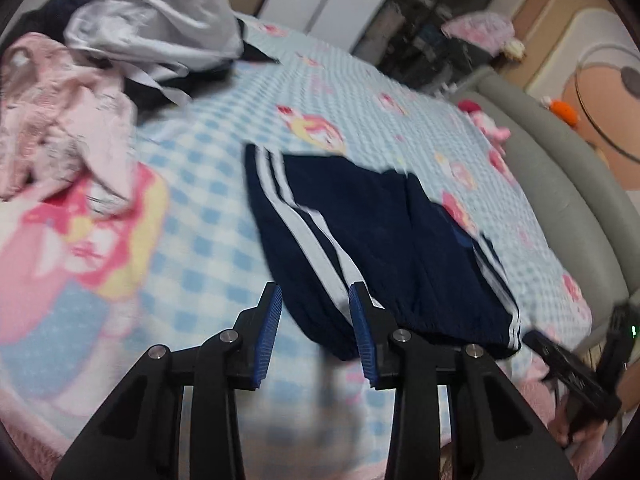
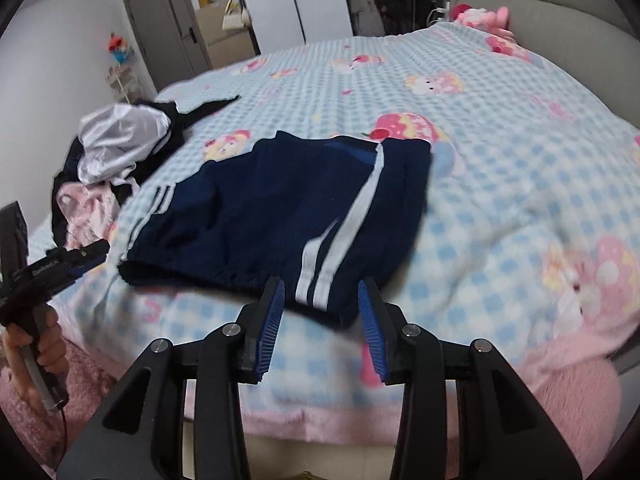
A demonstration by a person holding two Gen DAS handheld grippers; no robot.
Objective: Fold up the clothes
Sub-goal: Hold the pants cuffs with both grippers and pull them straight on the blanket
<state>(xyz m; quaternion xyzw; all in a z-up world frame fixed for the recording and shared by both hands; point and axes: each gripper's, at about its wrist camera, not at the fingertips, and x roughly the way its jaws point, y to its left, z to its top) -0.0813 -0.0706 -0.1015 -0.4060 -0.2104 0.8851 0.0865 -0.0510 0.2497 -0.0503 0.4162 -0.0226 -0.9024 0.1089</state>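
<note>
Left wrist view: the left claw (image 1: 316,300) hangs with its jaws wide and empty, above the near cuffs of the navy trousers (image 1: 372,240). The trousers lie folded on the checked blanket (image 1: 208,208), white stripes showing. A heap of clothes (image 1: 120,48) sits at the far left. The right claw (image 1: 568,364) shows at the right edge.

Right wrist view: the right claw (image 2: 322,304) is wide and empty, over the trousers' (image 2: 280,208) near striped corner. The left claw (image 2: 68,260), held in a hand (image 2: 40,344), stands left of the trousers; its jaws cannot be made out here. The heap (image 2: 116,148) lies beyond.
</note>
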